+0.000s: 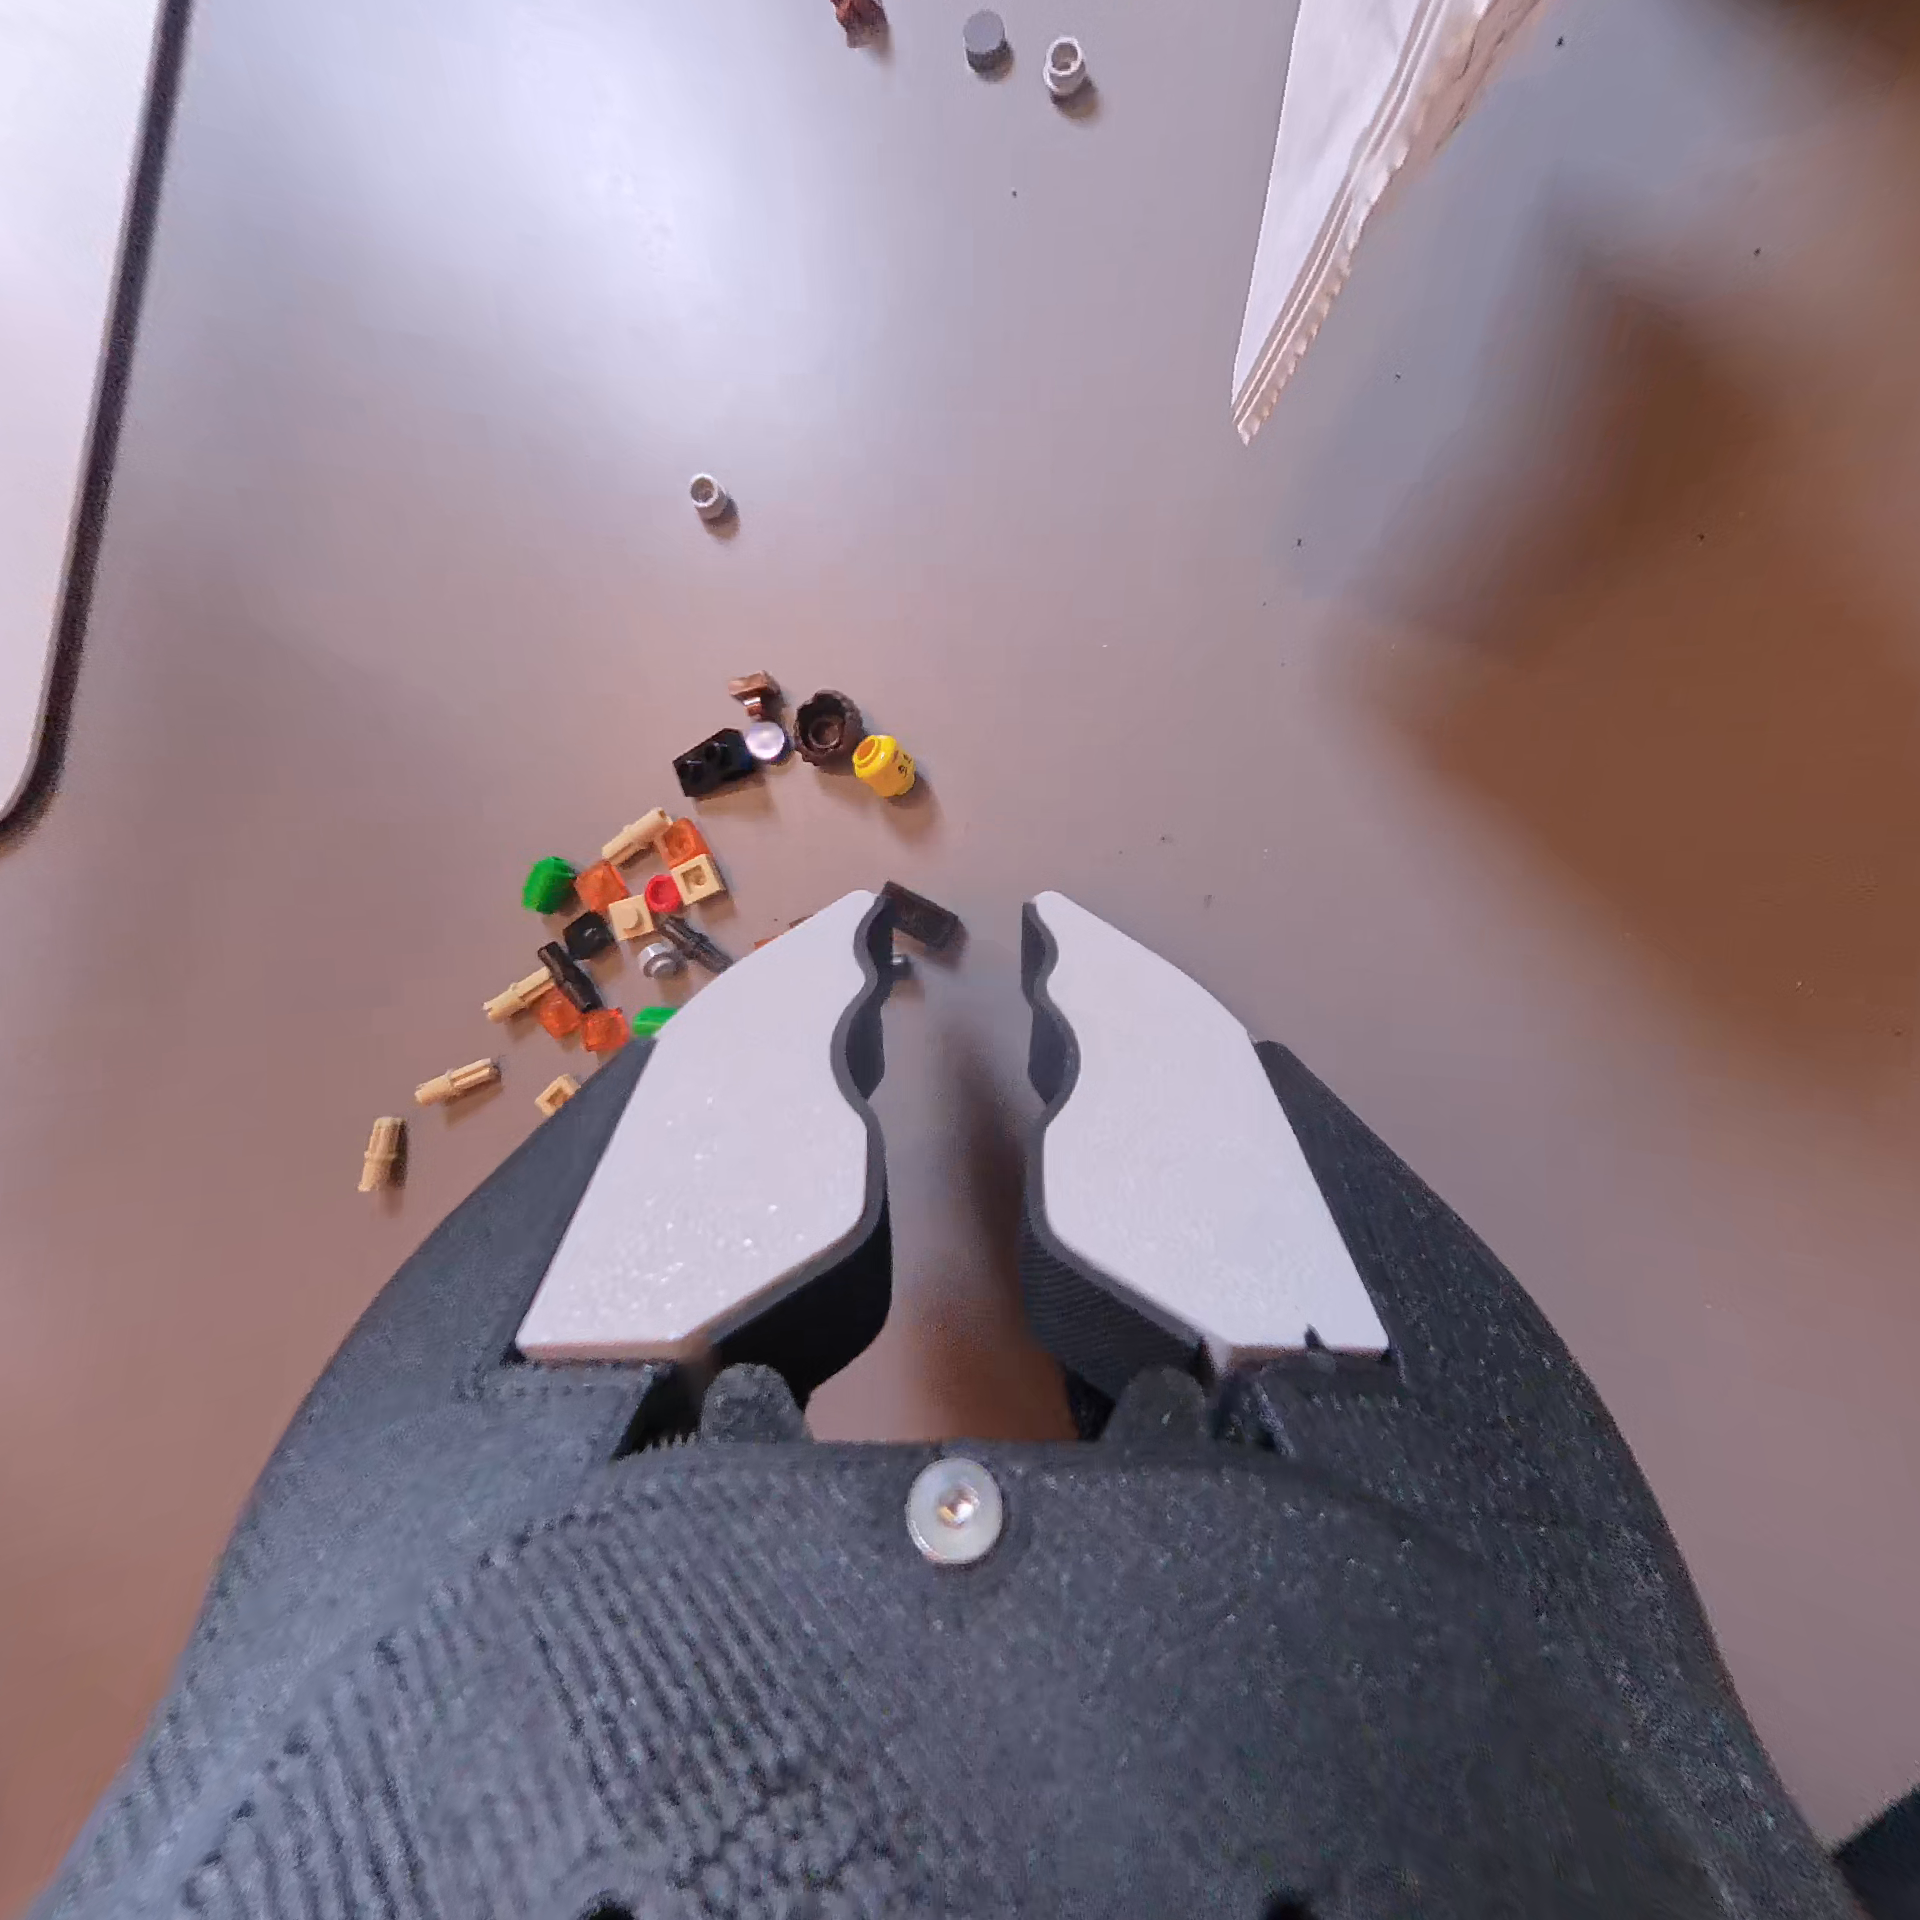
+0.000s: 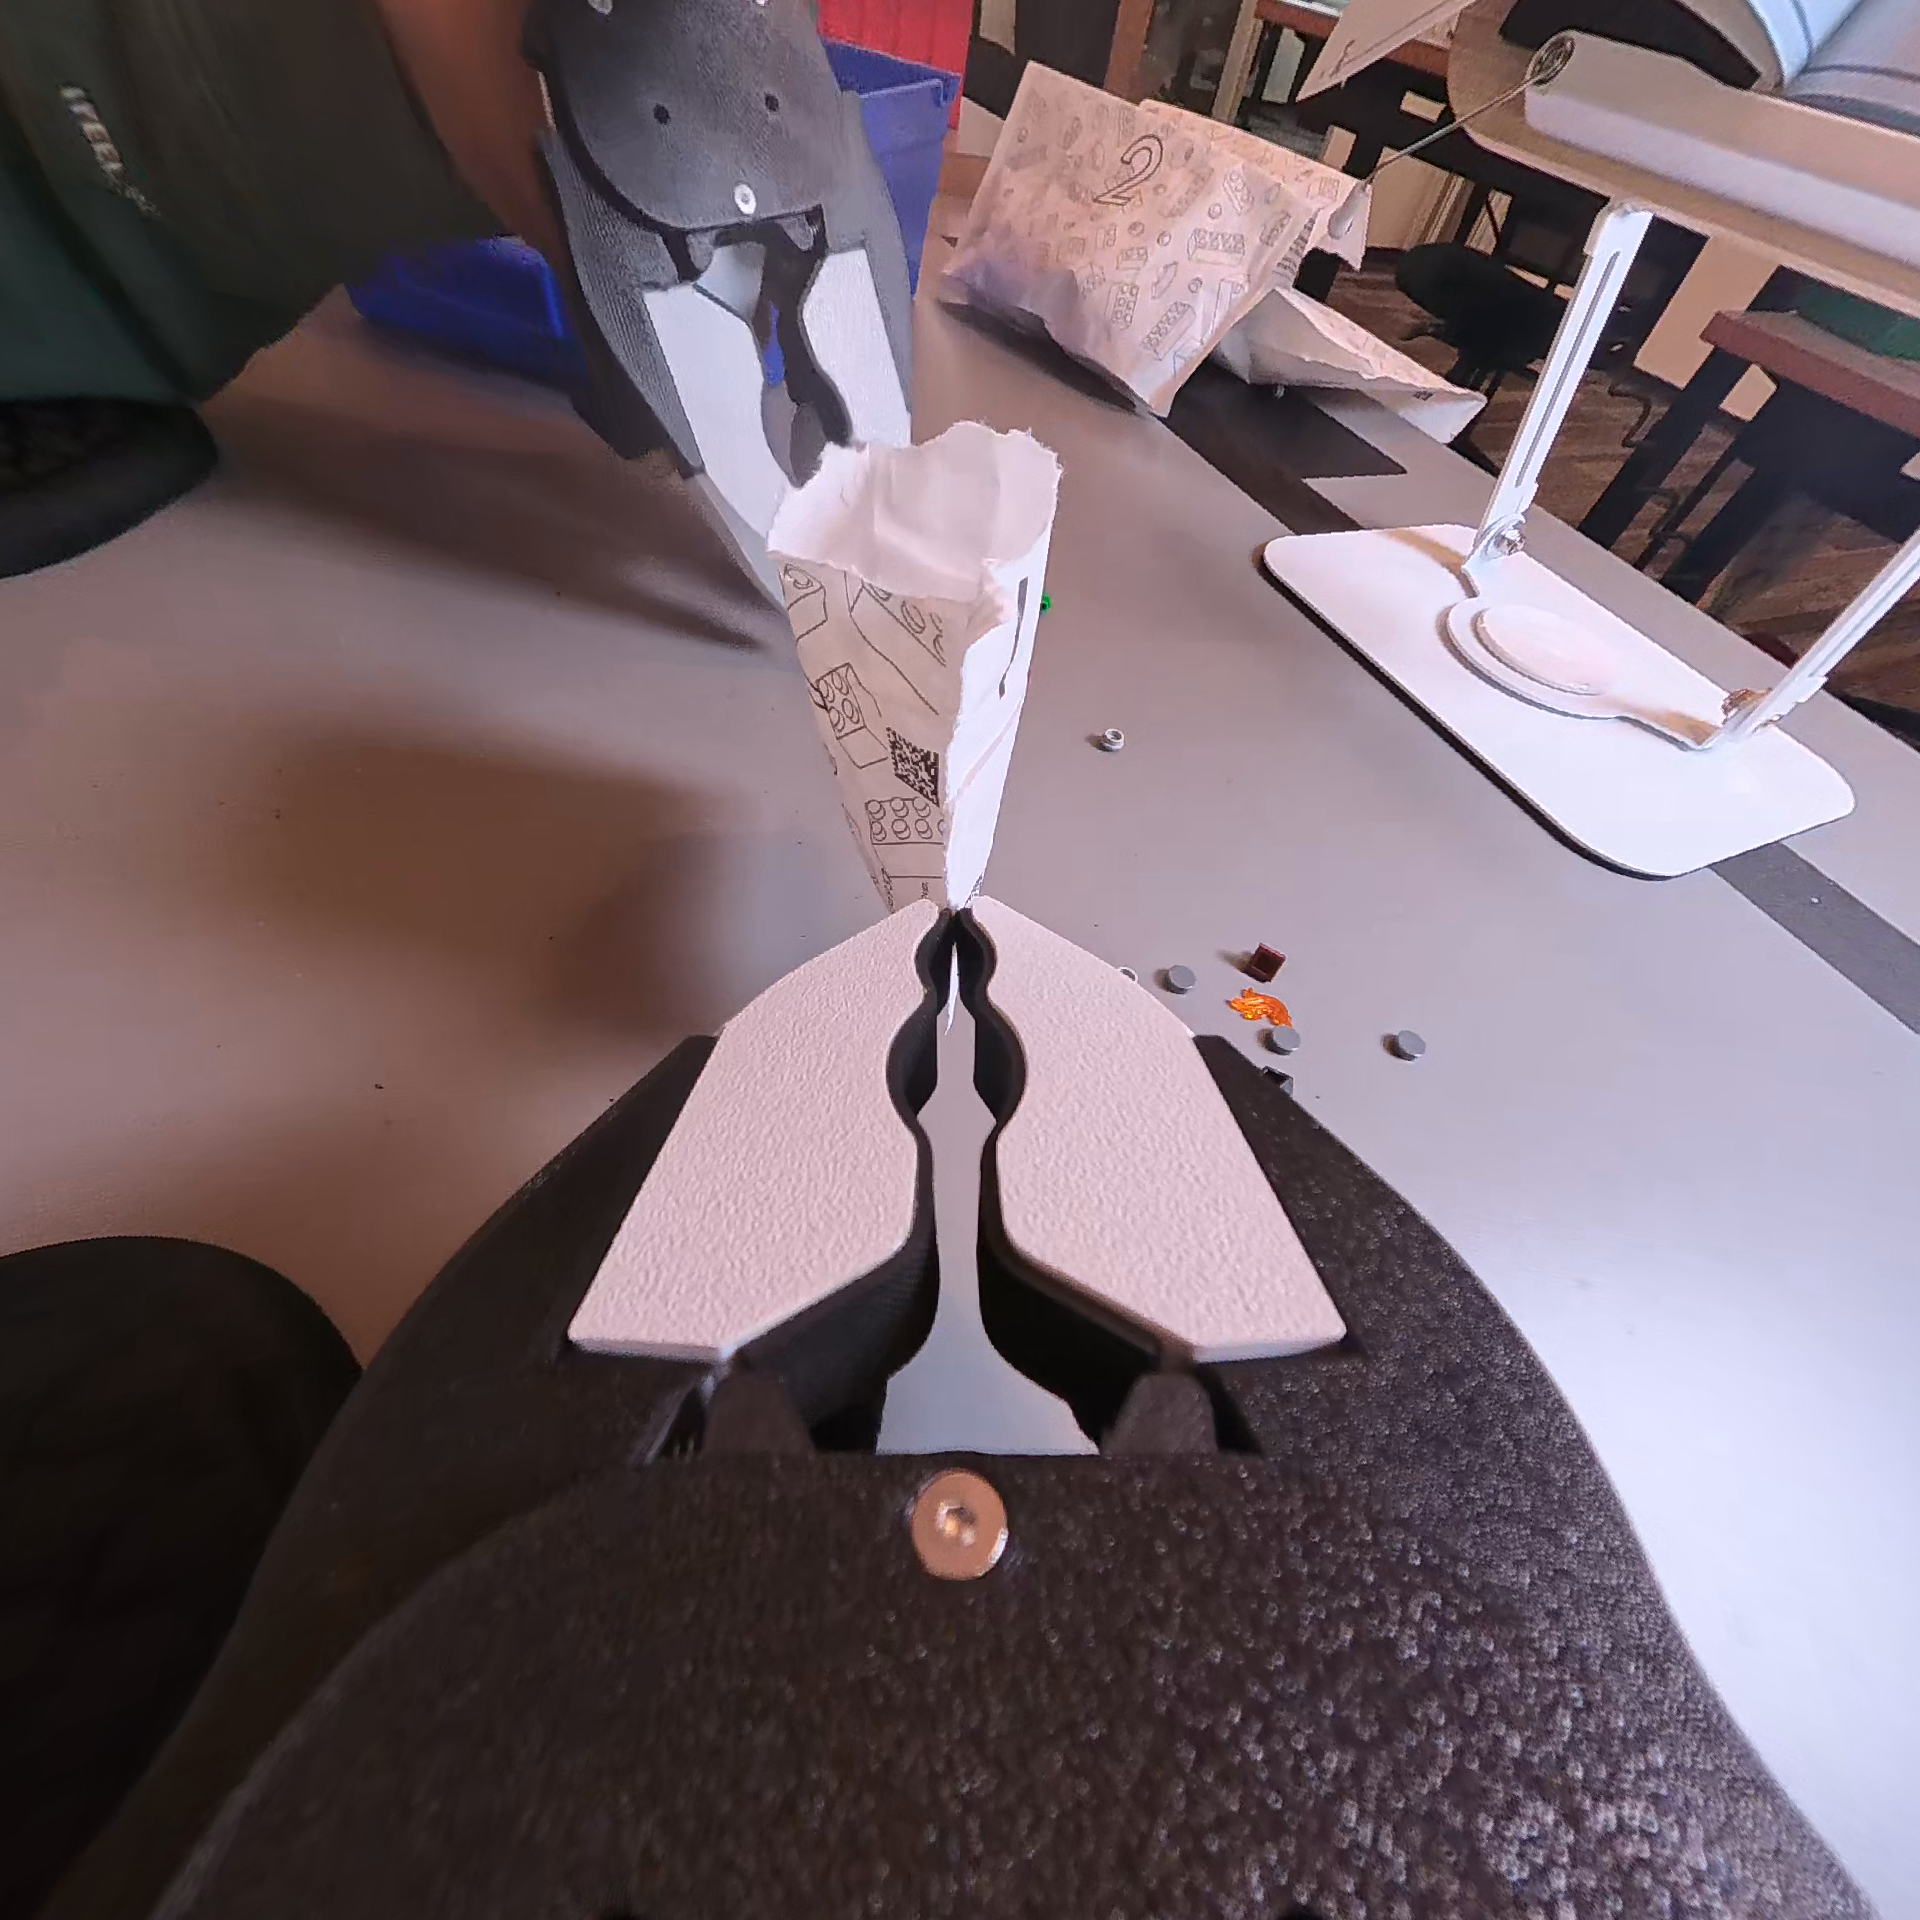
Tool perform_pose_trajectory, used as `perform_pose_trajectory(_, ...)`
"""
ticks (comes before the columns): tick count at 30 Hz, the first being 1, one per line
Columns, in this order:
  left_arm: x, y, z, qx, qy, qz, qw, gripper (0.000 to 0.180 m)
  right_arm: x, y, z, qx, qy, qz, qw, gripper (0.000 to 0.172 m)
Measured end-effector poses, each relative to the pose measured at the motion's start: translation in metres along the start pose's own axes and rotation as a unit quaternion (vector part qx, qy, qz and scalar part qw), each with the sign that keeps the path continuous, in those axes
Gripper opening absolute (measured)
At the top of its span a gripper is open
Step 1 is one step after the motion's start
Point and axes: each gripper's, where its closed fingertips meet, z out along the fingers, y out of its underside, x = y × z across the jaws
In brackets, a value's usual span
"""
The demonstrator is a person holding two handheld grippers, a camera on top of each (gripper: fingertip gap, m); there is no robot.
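My right gripper (image 2: 954, 914) has its jaws pressed together, pinching one corner of a torn paper bag (image 2: 914, 665), torn mouth away from the gripper, probably for emptying. My left gripper (image 1: 956, 914) has jaws spread over the grey table (image 1: 468, 416); nothing clamped. A dark brown piece (image 1: 925, 920) sits just beside its left fingertip (image 1: 831, 935). Left of that piece lies a pile of small coloured bricks (image 1: 623, 914); beyond it, a yellow head piece (image 1: 881, 767).

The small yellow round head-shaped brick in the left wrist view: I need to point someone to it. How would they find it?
Start at the grey tabletop and the scatter of tiny bricks ahead of the left gripper. The yellow piece ends the farthest row, beside a dark brown ridged round piece. It is the only yellow one.
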Motion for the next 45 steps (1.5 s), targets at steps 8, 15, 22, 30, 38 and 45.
perform_pose_trajectory(8, -0.005, 0.012, 0.006, -0.015, 0.006, -0.016, 1.0, 0.028, 0.0, 0.0, 0.0, 0.0, 0.001, 0.0, 1.0, 0.001)
perform_pose_trajectory(15, -0.005, 0.008, 0.013, -0.019, 0.005, -0.018, 1.0, 0.014, 0.001, 0.0, 0.0, -0.002, 0.007, -0.002, 1.0, 0.0)
perform_pose_trajectory(22, 0.001, -0.019, -0.002, 0.049, 0.008, 0.003, 0.999, 0.0, -0.002, 0.0, 0.0, -0.002, 0.006, -0.012, 1.0, 0.0)
perform_pose_trajectory(30, 0.052, -0.115, -0.063, 0.229, -0.011, 0.097, 0.969, 0.0, -0.006, 0.004, 0.003, -0.016, 0.004, -0.034, 0.999, 0.001)
perform_pose_trajectory(38, 0.022, -0.09, -0.052, 0.183, -0.051, 0.076, 0.979, 0.0, -0.006, 0.004, 0.003, -0.016, 0.007, -0.036, 0.999, 0.0)
perform_pose_trajectory(45, 0.072, -0.125, -0.055, 0.246, -0.014, 0.167, 0.955, 0.001, -0.011, 0.006, 0.005, -0.026, 0.009, -0.059, 0.998, 0.001)
